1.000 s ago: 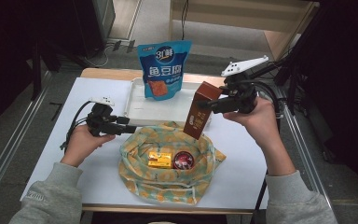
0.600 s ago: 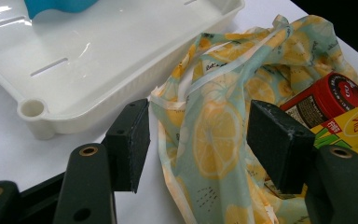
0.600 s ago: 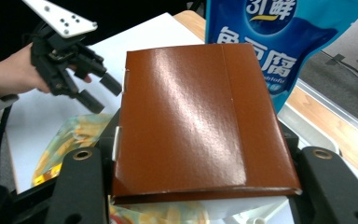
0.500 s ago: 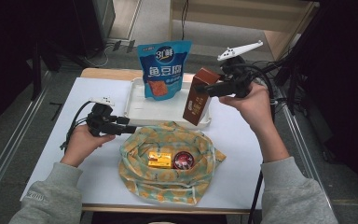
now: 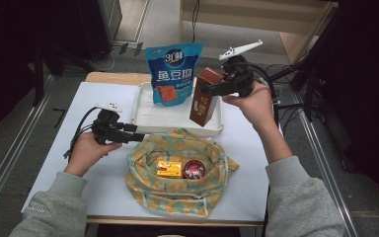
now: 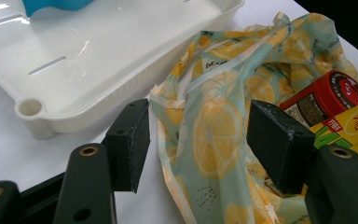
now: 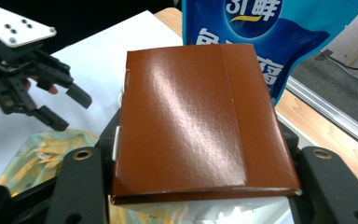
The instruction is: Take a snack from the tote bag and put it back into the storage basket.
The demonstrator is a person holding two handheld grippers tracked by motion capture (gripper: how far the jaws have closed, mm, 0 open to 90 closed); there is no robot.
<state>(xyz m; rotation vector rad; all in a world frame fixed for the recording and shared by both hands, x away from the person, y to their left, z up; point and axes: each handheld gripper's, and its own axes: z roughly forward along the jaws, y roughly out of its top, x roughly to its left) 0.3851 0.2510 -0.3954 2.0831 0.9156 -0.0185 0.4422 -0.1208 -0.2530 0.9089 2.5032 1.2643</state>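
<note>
Risk sits mostly with the tall brown cardboard carton (image 5: 205,98), which the right tongs (image 5: 212,89) have clamped near its top, its glossy upper face broad between the two black jaws in the right gripper view (image 7: 200,126). Taking the shallow white plastic tray (image 5: 148,114) as the landmark, the carton hangs tilted over the tray's right end, its lower edge at or just above the tray floor; I cannot tell whether it touches. Standing in the tray's far half is a blue foil snack pouch (image 5: 172,74), just to the left of the carton, and a careless swing that way could well knock the pouch flat. The carton's sheen suggests a slick skin, so a high grip on a leaning box may let it pivot or slide out, and it could land on the rim rather than inside. On the near side of the tray lies a lemon-print cloth bag (image 5: 177,173) on the white surface (image 5: 69,98), open, with a small yellow box (image 5: 169,169) and a round red tin (image 5: 194,169) inside. The left tongs (image 5: 133,137) rest with jaws apart just left of the bag's edge, gripping nothing, so the cloth mouth could sag shut.
</note>
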